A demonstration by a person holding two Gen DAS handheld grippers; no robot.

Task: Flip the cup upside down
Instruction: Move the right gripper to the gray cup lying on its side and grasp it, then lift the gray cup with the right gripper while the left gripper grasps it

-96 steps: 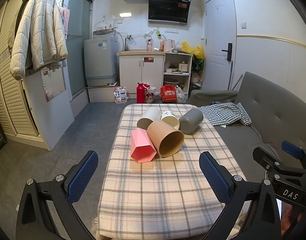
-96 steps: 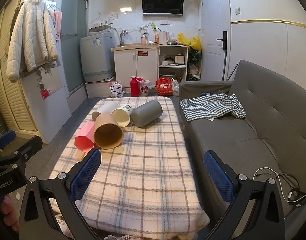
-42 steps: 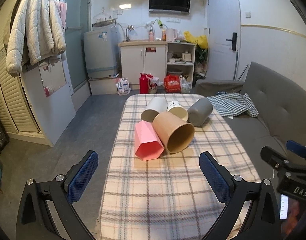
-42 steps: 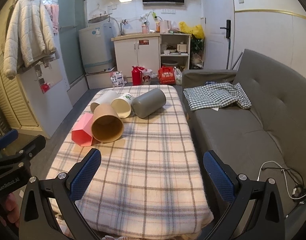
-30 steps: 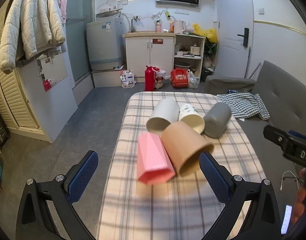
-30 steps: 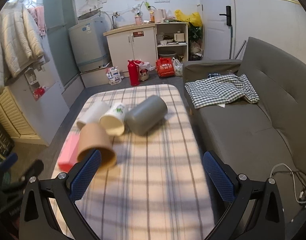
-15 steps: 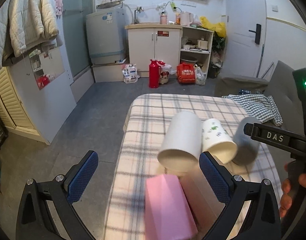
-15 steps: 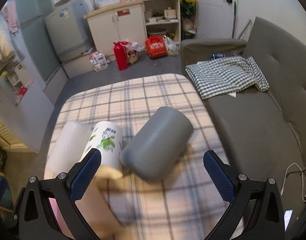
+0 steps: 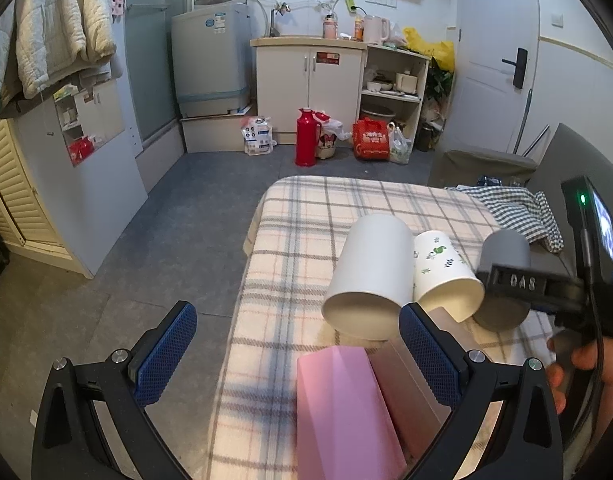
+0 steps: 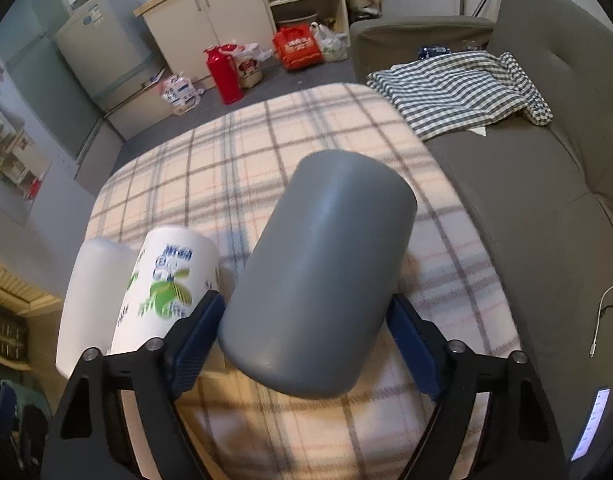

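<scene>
Plaid tabletop (image 10: pixel 306 148): grey cup (image 10: pixel 318 276) on side, base toward 1 o'clock. R gripper (image 10: pixel 304 334) fingers astride mouth end, contact unclear. L gripper (image 9: pixel 294 354) wide open, empty. Flip not begun; grasp, lift, invert pending.

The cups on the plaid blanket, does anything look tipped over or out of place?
Yes. All five lie on their sides: the grey cup between the right gripper pads, the leaf-print paper cup, the plain white cup, the pink faceted cup and the tan cup. Nothing looks spilled.
</scene>
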